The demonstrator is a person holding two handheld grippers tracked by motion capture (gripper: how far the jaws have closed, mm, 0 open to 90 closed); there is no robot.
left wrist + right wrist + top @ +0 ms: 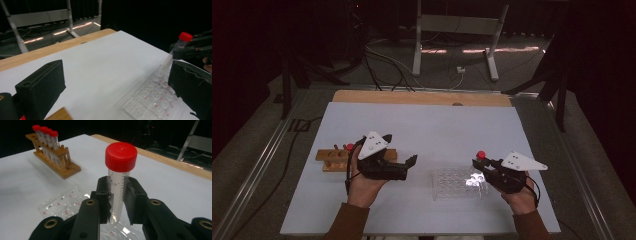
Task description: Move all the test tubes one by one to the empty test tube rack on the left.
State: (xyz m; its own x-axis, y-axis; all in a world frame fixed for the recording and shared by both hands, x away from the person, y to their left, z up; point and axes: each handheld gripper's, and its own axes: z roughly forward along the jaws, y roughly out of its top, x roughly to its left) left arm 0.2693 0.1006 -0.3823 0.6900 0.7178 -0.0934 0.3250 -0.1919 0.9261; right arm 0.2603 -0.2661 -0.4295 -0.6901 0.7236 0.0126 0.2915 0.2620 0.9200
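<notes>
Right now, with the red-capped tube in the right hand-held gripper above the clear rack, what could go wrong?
1. The right hand-held gripper clamps the red-capped tube low on its body, so the capped end stands tall and may tip or slip.
2. The clear rack looks light and unheld; a bump from the tube tip could shove it.
3. The left hand-held gripper hangs open close to the wooden rack of tubes and might knock it.

Clear graduated tube (119, 192), red screw cap (upright), above clear plastic rack (452, 184), clamped mid-body.
</notes>
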